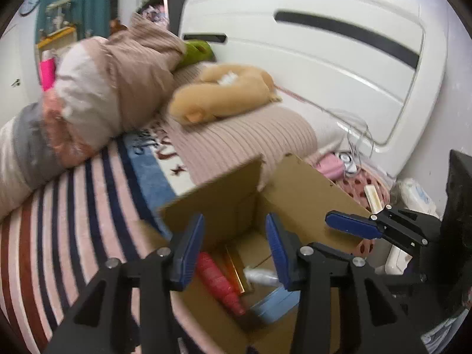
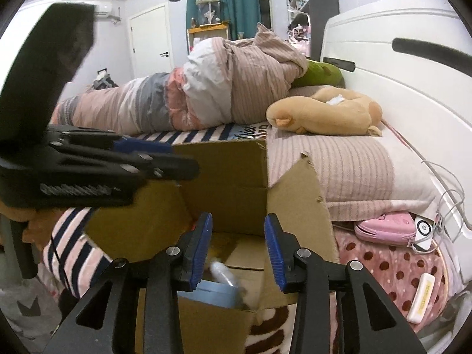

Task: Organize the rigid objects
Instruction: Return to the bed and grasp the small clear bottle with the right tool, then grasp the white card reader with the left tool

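Observation:
An open cardboard box (image 1: 306,188) (image 2: 236,168) stands on the bed. Inside it lie a red ribbed bottle (image 1: 219,283), a gold-edged flat item (image 1: 236,268), a clear plastic piece (image 1: 261,275) (image 2: 222,271) and a light blue object (image 1: 277,302) (image 2: 211,292). My left gripper (image 1: 234,253) is open and empty just above the box opening. My right gripper (image 2: 238,252) is open and empty over the box's near side. The right gripper also shows in the left wrist view (image 1: 351,224), and the left one in the right wrist view (image 2: 153,159).
A rolled quilt (image 2: 183,100), a tan plush toy (image 2: 324,115) and a ribbed pillow (image 2: 339,162) lie behind the box. To the right are a pink case (image 2: 383,230), a white charger with cables (image 2: 424,233) and a cream bar (image 2: 421,301) on a dotted blanket (image 2: 383,265). A white headboard (image 2: 398,67) lies beyond.

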### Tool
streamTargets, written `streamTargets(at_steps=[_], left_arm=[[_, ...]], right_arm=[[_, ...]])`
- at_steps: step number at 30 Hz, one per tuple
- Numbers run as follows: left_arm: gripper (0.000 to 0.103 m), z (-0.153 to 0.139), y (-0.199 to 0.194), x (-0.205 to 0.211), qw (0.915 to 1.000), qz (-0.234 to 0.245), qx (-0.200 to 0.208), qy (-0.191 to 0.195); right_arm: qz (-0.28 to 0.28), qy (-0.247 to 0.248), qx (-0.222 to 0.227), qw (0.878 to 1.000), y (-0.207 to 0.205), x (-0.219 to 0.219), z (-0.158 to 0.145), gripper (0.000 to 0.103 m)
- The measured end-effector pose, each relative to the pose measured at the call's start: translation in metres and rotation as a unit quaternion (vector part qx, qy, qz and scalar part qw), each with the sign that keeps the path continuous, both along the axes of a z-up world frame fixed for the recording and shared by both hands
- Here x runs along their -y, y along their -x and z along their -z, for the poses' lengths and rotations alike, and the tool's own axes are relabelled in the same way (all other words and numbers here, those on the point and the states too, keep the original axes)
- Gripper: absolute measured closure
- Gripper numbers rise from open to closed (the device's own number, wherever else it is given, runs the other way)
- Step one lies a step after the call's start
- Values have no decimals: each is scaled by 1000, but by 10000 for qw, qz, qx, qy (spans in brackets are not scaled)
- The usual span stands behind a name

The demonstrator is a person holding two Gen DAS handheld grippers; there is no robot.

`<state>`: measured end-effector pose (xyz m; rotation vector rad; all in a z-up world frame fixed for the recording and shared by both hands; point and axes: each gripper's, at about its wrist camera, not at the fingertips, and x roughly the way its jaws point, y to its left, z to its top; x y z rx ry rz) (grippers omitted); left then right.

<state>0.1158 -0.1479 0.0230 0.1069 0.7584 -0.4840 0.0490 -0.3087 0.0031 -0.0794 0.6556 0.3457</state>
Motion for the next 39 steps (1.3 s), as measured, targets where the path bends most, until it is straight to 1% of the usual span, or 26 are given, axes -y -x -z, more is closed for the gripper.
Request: streamTargets(at_steps=[3,5,6,8,10,12,15,18,20,22,24,25,27,29,30,31,33,34,36,38,39], left_arm=[[59,-13,17,-35,9993,-269,224,115],[53,-18,28,-63,9981,-474,362,174],[52,-20,34,-78,9971,-601,434,185],[49,-19,46,-110,9943,-902,556,136],[44,-15,54,-135,9915,-1154,590,91],[43,-5,60,-167,9876,-1462,556,87],[39,17,66,-203,9842,-1711,445,76],[38,47,68,-229,9820,-1875,228,-3],[38,66,67,-240,9815,-1912,74,-9],[38,90,66,-251,9812,-1926,-133,54],[38,110,63,-255,9805,-1936,-318,105],[39,120,61,-256,9804,-1922,-416,135],[39,135,56,-257,9809,-1854,-567,182],[39,150,52,-251,9825,-1682,-732,309],[39,154,49,-248,9834,-1584,-794,401],[39,158,46,-245,9841,-1468,-862,513],[39,168,37,-238,9848,-1250,-982,705],[39,170,33,-235,9848,-1187,-1034,737],[41,176,25,-225,9854,-1065,-1091,753],[42,180,18,-217,9860,-987,-1118,752],[44,184,13,-213,9861,-1012,-1130,683]], right_arm=[[-191,-81,92,9997,7,-18,-9,70],[-429,-234,140,9987,10,-34,-16,70],[-523,-271,172,9981,12,-43,-19,70],[-844,-332,240,9956,17,-67,-25,70],[-1162,-325,260,9924,21,-92,-27,70],[-1482,-303,192,9883,25,-117,-24,70],[-1929,-282,-75,9808,27,-154,-10,70],[-2172,-156,-415,9751,28,-185,13,69],[-2262,81,-604,9722,29,-203,35,69],[-2333,265,-851,9683,29,-215,58,69],[-2300,401,-1088,9663,22,-221,80,68],[-2220,543,-1140,9668,17,-222,92,67],[-2022,868,-1058,9697,7,-227,110,55],[-1907,1065,-1061,9701,2,-228,123,52],[-1871,1140,-1146,9689,-3,-228,131,52],[-1877,1167,-1222,9676,-6,-227,137,52],[-1892,1291,-1139,9667,-9,-226,144,47],[-1911,1407,-1096,9652,-10,-226,148,46],[-2028,1469,-1107,9618,-12,-227,154,45],[-2080,1392,-1150,9613,-13,-225,160,46],[-2041,1293,-1207,9628,-14,-223,160,49]])
